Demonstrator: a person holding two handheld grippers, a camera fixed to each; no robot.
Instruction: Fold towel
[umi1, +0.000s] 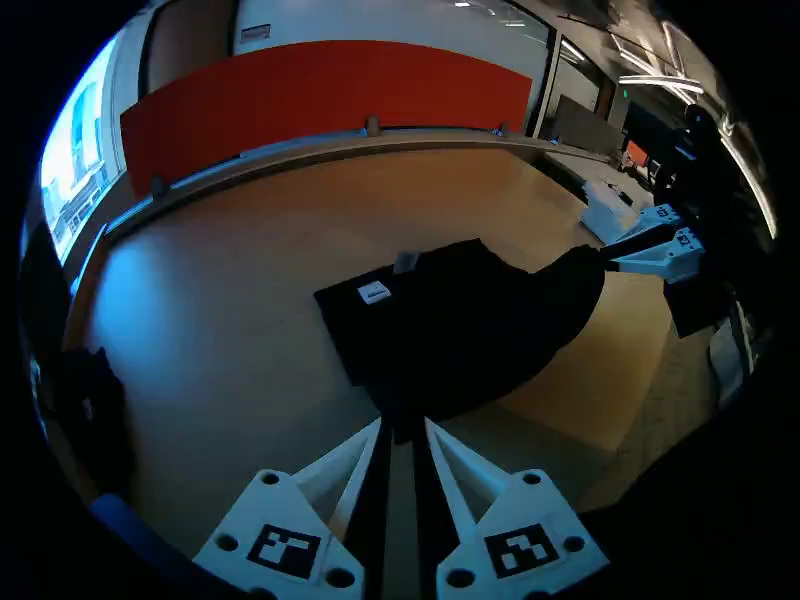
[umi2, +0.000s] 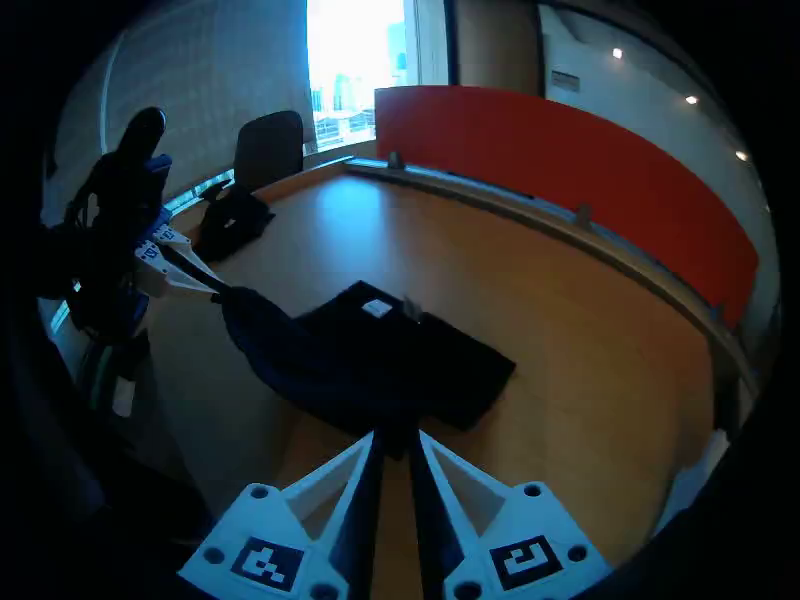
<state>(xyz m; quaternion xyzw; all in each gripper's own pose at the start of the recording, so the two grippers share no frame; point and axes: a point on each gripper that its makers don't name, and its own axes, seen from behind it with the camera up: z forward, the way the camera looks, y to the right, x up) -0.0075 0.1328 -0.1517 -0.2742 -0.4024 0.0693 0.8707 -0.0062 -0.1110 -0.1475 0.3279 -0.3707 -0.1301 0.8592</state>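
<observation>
Wooden table (umi1: 250, 300), with a red partition (umi1: 330, 100) along its far edge. Mid-table lies the dark towel (umi1: 460, 320), one side raised off the surface, a white tag (umi1: 373, 292) on top. I read the left gripper (umi1: 405, 432) as pinched on one raised towel corner. The right gripper (umi2: 398, 440) nips the other corner the same way.

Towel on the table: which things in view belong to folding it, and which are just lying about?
In the job:
- dark towel, held at two points
- left gripper, jaws shut on the towel
- right gripper, jaws shut on the towel
- wooden table under it

Lying about:
- black bag at the table's far side
- office chair
- red partition
</observation>
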